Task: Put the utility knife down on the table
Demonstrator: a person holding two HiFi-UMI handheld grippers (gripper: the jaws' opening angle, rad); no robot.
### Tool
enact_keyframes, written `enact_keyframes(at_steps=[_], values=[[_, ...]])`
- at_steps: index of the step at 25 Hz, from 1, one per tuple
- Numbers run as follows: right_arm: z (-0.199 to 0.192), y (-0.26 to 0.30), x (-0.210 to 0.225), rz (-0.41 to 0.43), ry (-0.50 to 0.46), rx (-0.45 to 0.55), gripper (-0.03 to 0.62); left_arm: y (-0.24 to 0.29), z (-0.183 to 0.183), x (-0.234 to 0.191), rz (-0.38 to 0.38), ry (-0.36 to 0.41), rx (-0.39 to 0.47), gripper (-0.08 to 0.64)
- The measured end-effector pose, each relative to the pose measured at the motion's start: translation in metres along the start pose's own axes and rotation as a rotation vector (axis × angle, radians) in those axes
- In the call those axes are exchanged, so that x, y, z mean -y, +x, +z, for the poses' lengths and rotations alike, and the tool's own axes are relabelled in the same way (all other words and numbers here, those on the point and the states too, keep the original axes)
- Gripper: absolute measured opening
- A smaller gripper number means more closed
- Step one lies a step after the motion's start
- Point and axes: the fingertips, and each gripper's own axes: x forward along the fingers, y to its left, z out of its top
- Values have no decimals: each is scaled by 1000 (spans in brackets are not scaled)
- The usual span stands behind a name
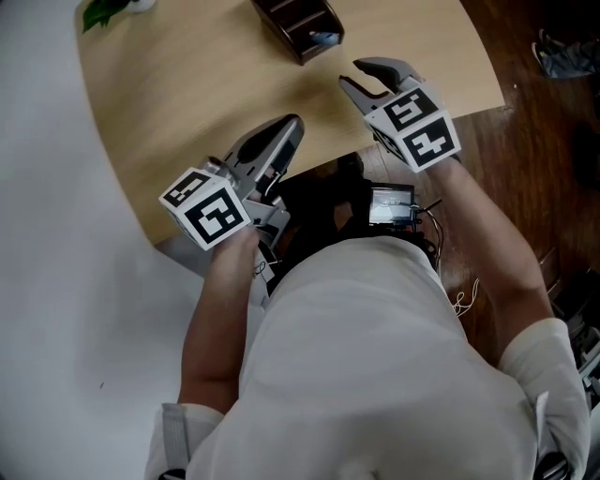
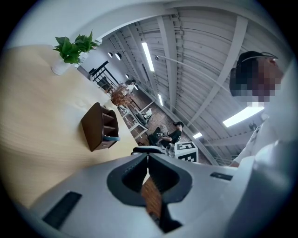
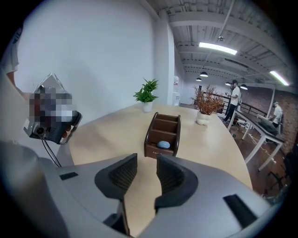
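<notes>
Hovering at the table edge, both claws empty

Left gripper hangs over the near edge of the table, its jaws pressed together with nothing between them; in its own view the pads meet along a thin line and only brown floor shows below. Right gripper sits near the table's right side and points at the brown holder. In its own view the jaws stand a narrow gap apart, with bare tabletop showing through the gap.

Neither claw carries the knife. A small blue item lies in the holder's compartment closest to the right gripper, and it also shows in the head view and the left gripper view. It is too small to tell whether this is the knife.

At the table's far side stand a green plant in a white pot and a pot of dried twigs, well apart from the holder.
</notes>
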Motion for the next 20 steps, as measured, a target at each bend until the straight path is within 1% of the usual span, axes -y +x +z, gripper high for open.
enact_keyframes(at_steps=[2, 5, 6, 7, 10, 14, 20], values=[[-3, -5, -6, 5, 15, -8, 129, -3, -1, 3, -4, -2, 6, 5], [-1, -22, -18, 8, 32, -4, 127, -12, -3, 19, -18, 0, 13, 5], [1, -28, -22, 7, 34, 0, 104, -15, -4, 25, -24, 0, 16, 5], [2, -34, -26, 7, 35, 4, 66, -18, -5, 31, -29, 0, 19, 5], [4, -43, -33, 15, 37, 13, 46, -23, -8, 40, -40, -5, 24, 5], [4, -47, -39, 21, 44, 20, 43, -27, -13, 42, -44, -7, 19, 5], [6, -60, -43, 9, 67, 25, 43, -40, -13, 50, -41, -5, 23, 5]])
